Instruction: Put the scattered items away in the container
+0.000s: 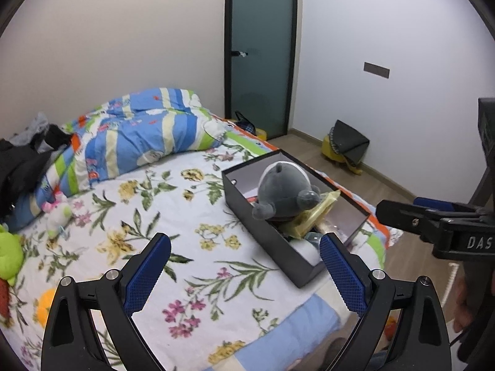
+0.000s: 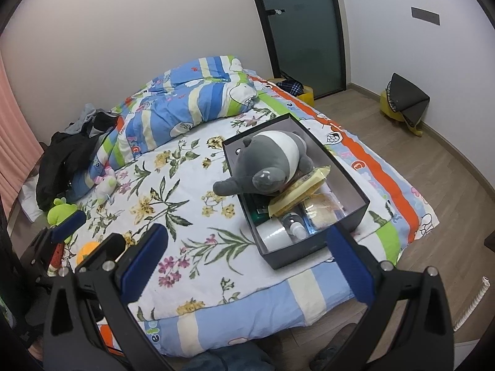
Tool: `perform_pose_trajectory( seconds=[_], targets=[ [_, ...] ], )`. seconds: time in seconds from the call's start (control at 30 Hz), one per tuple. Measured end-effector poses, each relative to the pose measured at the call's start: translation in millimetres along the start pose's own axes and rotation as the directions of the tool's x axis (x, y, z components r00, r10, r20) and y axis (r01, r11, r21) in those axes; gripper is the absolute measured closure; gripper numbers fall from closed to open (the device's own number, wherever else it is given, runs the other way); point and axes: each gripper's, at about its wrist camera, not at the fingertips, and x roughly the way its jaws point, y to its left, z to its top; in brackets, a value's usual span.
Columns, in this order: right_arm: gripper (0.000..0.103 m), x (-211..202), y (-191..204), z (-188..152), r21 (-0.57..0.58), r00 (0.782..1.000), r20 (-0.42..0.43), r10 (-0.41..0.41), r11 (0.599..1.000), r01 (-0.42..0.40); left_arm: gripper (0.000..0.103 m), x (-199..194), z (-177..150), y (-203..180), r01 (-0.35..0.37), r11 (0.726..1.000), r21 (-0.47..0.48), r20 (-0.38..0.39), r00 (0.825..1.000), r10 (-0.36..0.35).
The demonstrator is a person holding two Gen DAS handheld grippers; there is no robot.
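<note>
A: Box (image 2: 355, 185) sits on the bed (image 2: 191, 191), near its right edge. Grey plush (image 2: 272, 160) lies on top of it, one limb hanging over the left wall. Yellow pack (image 2: 303, 188), white roll (image 2: 275, 235) and a small bottle (image 2: 295, 225) are inside too.

B: Grippers?

A: Left gripper (image 1: 244, 256) hangs over the sheet, jaws wide apart, nothing between. Right gripper (image 2: 247, 247) likewise, jaws apart, empty, near the box's front corner.

B: Loose items?

A: Green plush (image 2: 62, 213), small white plush (image 2: 105, 185) and an orange toy (image 2: 86, 250) lie at the bed's left side, well apart from the box.
</note>
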Motion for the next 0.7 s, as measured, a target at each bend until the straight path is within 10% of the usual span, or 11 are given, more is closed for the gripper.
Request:
perform_pose_trajectory(
  seconds=[0.7],
  targets=[
    [0.000, 4.7, 2.1, -9.6, 0.000, 1.000, -0.017, 0.022, 1.000, -0.022, 0.006, 0.4, -4.9, -16.1, -0.153, 0.986, 0.073, 0.045, 0.988, 0.150]
  ],
)
